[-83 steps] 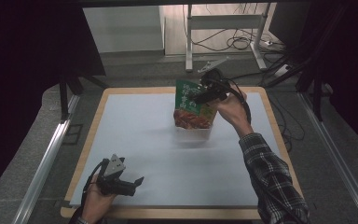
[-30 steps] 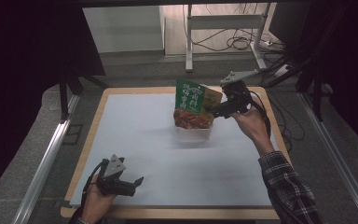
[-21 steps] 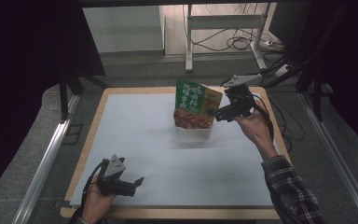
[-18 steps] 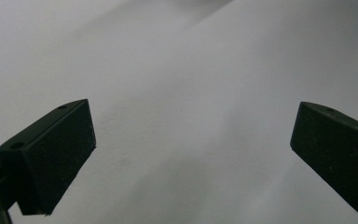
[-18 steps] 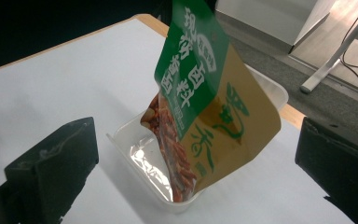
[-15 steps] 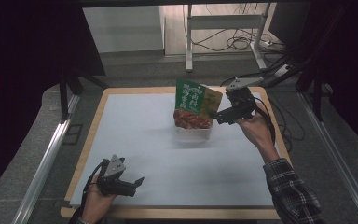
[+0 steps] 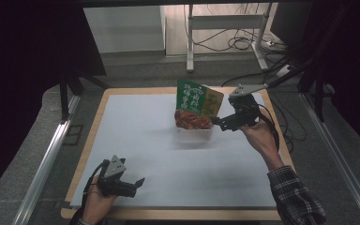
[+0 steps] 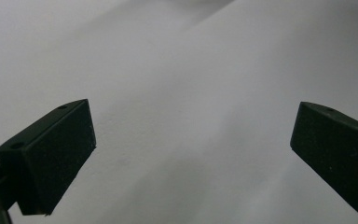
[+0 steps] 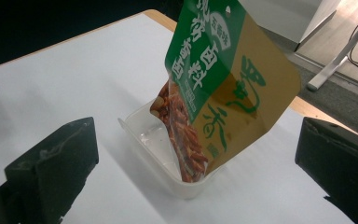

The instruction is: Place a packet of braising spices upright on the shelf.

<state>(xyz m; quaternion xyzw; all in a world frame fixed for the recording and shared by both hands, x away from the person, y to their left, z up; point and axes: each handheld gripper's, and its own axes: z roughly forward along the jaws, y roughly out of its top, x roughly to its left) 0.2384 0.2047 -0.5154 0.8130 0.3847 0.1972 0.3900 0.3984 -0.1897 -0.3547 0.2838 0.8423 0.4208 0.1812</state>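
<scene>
A green and tan snack bag [image 7: 197,109] [image 9: 214,88] stands upright in a clear plastic tub [image 7: 195,136] [image 9: 168,158] near the back middle of the white mat. My right gripper [image 7: 218,123] [image 9: 196,172] hovers just right of the bag, open, with nothing between its jaws. My left gripper [image 7: 138,183] [image 8: 191,154] rests low at the front left of the mat, open, with bare white surface between its jaws.
The white mat [image 7: 145,140] lies on a wooden-edged table [image 7: 98,108]. Metal rails [image 7: 47,159] run along the left and right sides. A table frame and cables [image 7: 243,42] lie on the floor beyond the far edge.
My right gripper let go of the bag's top and drew back to the right and down. The bag stays standing in the tub. The left gripper has not moved.
</scene>
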